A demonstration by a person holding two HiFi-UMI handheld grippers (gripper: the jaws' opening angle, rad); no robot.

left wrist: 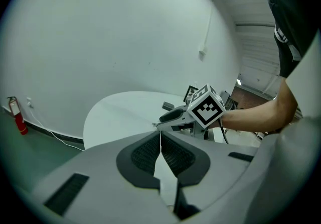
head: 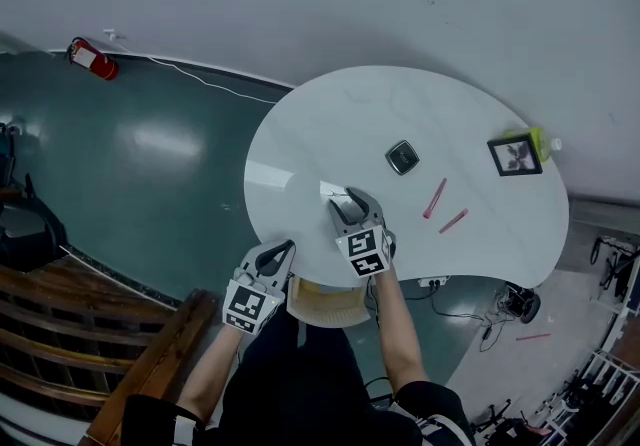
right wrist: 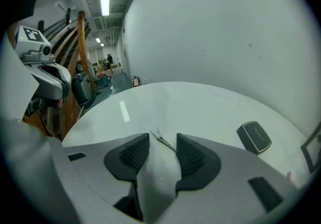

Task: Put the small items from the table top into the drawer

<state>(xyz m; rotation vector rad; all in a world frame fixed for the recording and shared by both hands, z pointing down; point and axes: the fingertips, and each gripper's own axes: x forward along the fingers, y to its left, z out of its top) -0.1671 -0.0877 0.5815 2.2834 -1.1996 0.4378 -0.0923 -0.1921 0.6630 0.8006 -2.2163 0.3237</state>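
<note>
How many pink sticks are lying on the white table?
2. The longer pink stick lies right of the dark case; the shorter pink stick lies just right of it. None seems hidden.

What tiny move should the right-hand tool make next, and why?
Probably ease the right tool down a touch and close it. Its jaws stand apart over the thin metal item, which lies flat on the white table between them and is not yet gripped.

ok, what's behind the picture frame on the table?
A yellow-green item with a white end pokes out behind the picture frame. The frame covers the rest, so I can't identify it.
</note>
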